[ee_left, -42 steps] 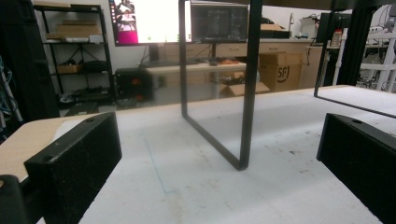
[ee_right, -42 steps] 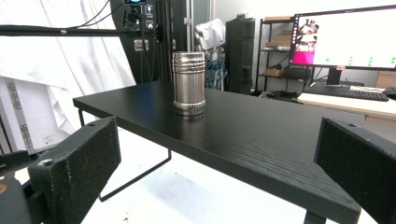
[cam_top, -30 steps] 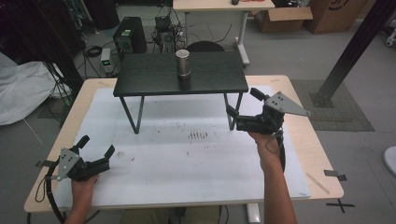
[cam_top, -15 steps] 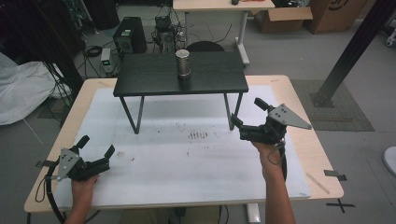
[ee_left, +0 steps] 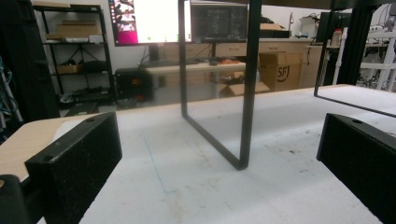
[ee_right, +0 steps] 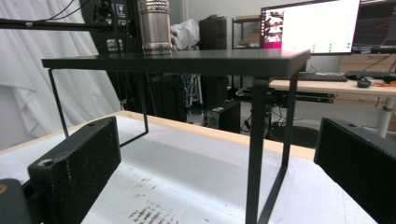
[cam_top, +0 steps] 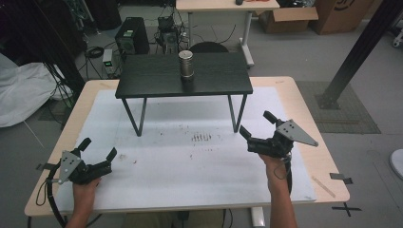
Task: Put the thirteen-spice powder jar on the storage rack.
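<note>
Black tongs [cam_top: 257, 127] low, jaws apart, empty.

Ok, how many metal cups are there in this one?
1. The cup stands upright on the black shelf, near its back edge at the middle; the right gripper view shows it on the shelf top too. None on the white mat.

We count one metal cup [cam_top: 186, 63], standing on one small black table [cam_top: 142, 78]. That table rests on one white mat [cam_top: 190, 161], which covers one wooden tabletop [cam_top: 309, 118]. We hold two grippers, a left gripper [cam_top: 98, 154] and a right gripper [cam_top: 256, 124], one in each of our two hands.
</note>
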